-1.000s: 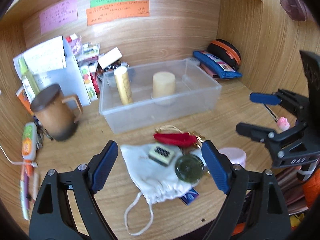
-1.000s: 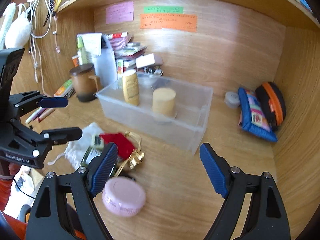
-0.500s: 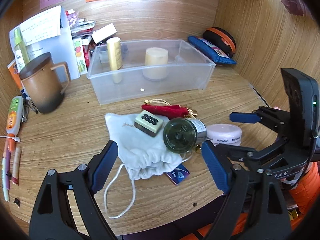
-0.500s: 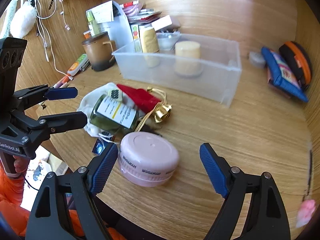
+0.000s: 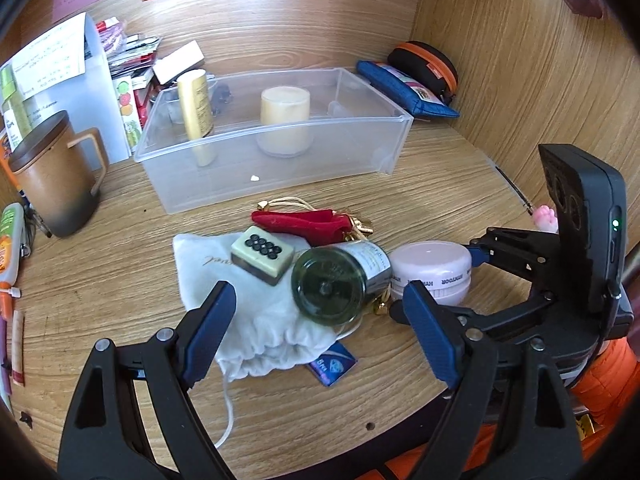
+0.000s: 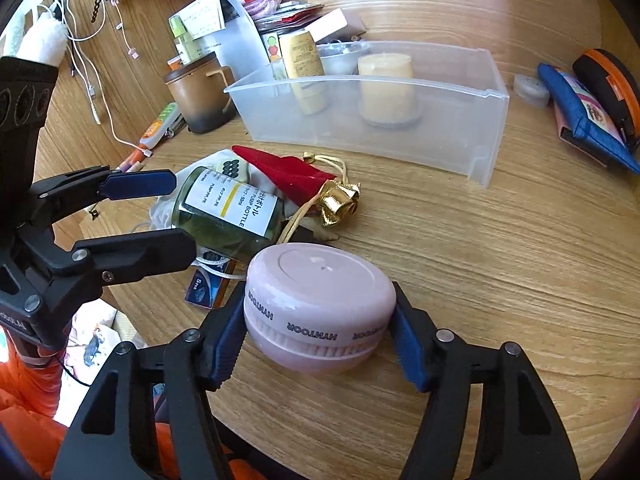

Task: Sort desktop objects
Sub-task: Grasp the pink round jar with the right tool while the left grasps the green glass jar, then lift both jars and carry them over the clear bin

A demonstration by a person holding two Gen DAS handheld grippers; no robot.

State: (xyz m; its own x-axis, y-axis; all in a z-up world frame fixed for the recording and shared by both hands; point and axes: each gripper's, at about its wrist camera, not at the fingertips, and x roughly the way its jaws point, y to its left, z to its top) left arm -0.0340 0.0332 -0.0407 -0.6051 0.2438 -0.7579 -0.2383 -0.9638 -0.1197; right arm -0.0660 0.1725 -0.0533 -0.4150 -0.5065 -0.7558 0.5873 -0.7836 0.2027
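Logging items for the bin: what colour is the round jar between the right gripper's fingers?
Pale pink round jar, clearest in the right wrist view.

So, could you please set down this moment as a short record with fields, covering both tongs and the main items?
right tongs: pads on both sides of the round pink plastic case, which sits on the wooden desk
left tongs: open, holding nothing, above the white drawstring pouch
green glass bottle: lying on its side, partly on the pouch
cream mahjong tile: on the pouch
clear plastic bin: holds a cream candle and a gold tube
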